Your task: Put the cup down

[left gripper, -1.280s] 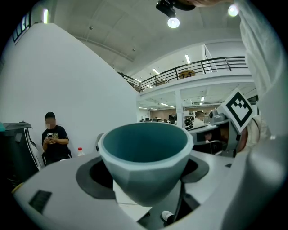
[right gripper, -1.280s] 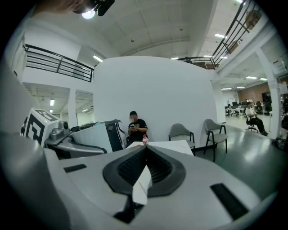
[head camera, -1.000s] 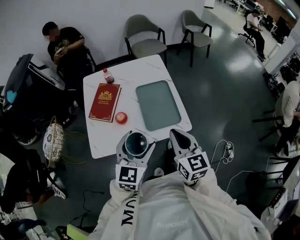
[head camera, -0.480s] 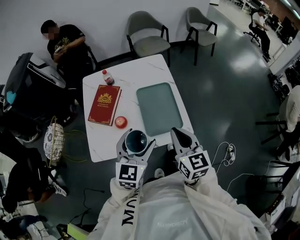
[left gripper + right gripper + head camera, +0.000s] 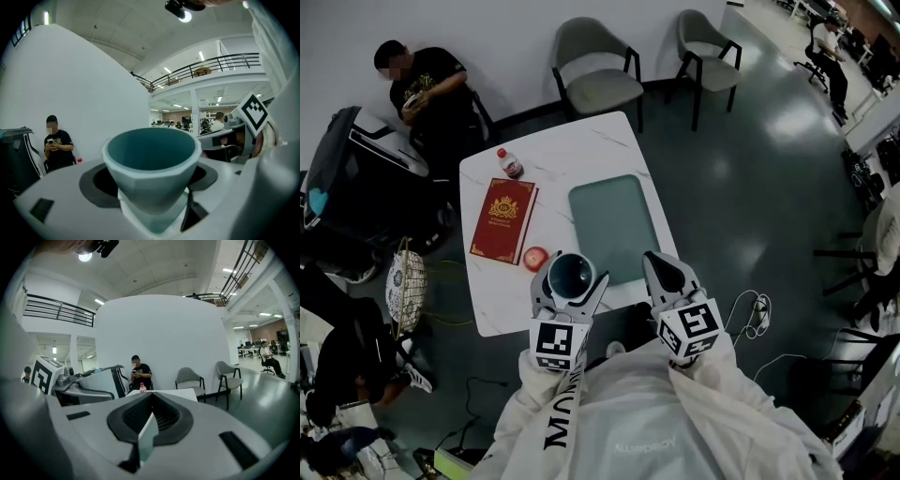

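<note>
1. My left gripper (image 5: pixel 572 282) has its jaws clamped on the teal cup (image 5: pixel 573 274). The cup is upright with its mouth up, held above the near edge of the white tabletop (image 5: pixel 572 155).
2. My right gripper (image 5: pixel 664 268) has its jaws pressed together with nothing in them. It is just off the tabletop's near right corner.
3. From the head view, a red apple (image 5: pixel 534 258) lies just left of the cup. A pale green tray (image 5: pixel 614 220) lies just to the cup's right and beyond it.
4. A red book (image 5: pixel 502 220) lies flat beyond the apple. A small bottle (image 5: pixel 508 164) with a red cap stands near the far left corner.
5. The book cover carries a gold emblem. Its lettering and the bottle's label are too small to read.
6. Two grey chairs (image 5: pixel 595 80) stand past the table by the wall. A person in black (image 5: pixel 427 94) sits at the far left, and a wire basket (image 5: pixel 405 281) is on the floor at left.
7. Dark letters run along my white sleeve but are only partly legible.
</note>
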